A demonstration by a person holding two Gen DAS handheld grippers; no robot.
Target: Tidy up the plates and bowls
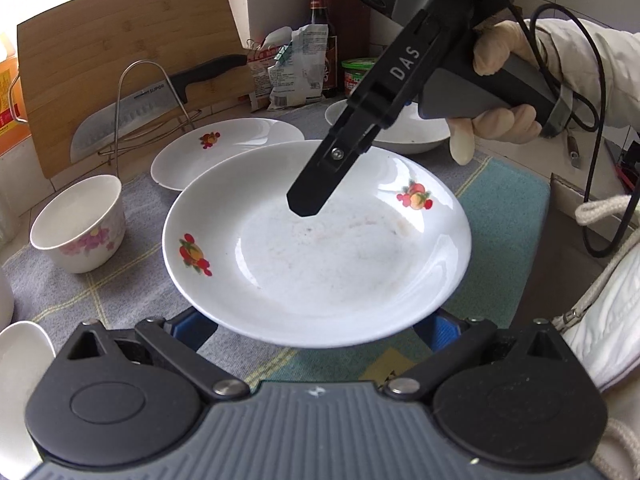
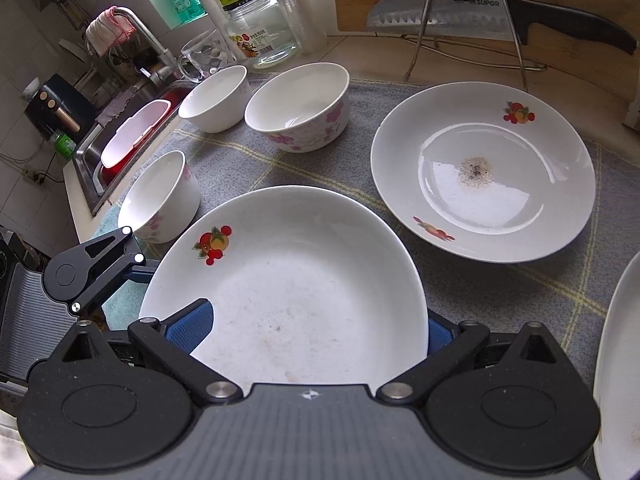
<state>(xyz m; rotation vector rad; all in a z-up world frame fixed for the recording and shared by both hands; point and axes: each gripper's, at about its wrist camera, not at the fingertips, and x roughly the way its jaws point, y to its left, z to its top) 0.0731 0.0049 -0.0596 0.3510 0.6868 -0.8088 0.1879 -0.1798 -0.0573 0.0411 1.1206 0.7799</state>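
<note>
Above the grey cloth [image 2: 320, 168], the fruit-print plate [image 1: 316, 248] rides face-up and near level, round with no long axis, both the left gripper [image 1: 316, 330] and right gripper [image 2: 316, 330] seemingly clamped on its rim, likely bound for the second plate [image 2: 484, 172] at 1 o'clock.

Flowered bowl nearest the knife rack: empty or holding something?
Empty: the flowered bowl stands upright on the grey cloth, its white inside bare.
</note>
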